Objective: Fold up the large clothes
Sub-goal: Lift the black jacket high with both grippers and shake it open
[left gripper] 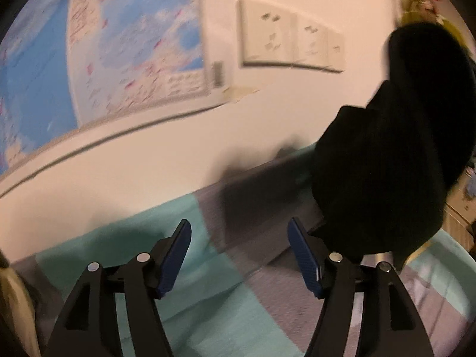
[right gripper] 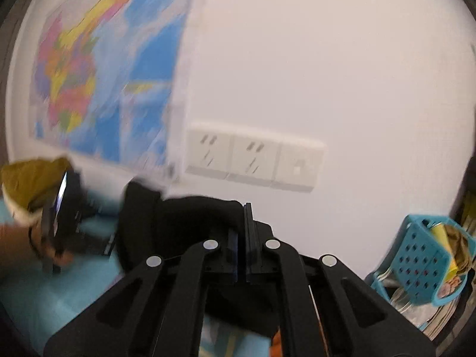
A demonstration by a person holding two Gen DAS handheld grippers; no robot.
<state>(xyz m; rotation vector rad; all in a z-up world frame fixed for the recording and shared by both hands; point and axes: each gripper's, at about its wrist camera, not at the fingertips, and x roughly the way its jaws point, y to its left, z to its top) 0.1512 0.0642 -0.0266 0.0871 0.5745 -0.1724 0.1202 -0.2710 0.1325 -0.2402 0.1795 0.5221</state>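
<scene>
The right hand-held gripper (right gripper: 244,217) is clamped together on the big black soft cloth (left gripper: 380,172), which hangs up beside the empty, wide-apart left hand-held gripper (left gripper: 239,263) above the teal and grey bed (left gripper: 184,312), so it might slip and drop.

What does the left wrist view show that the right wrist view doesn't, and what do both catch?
Left wrist only: the left gripper open and empty, over the teal and grey bedding. Right wrist only: the right gripper shut on the black garment, plus a blue perforated basket. Both: the black garment, the wall map and the wall sockets.
</scene>
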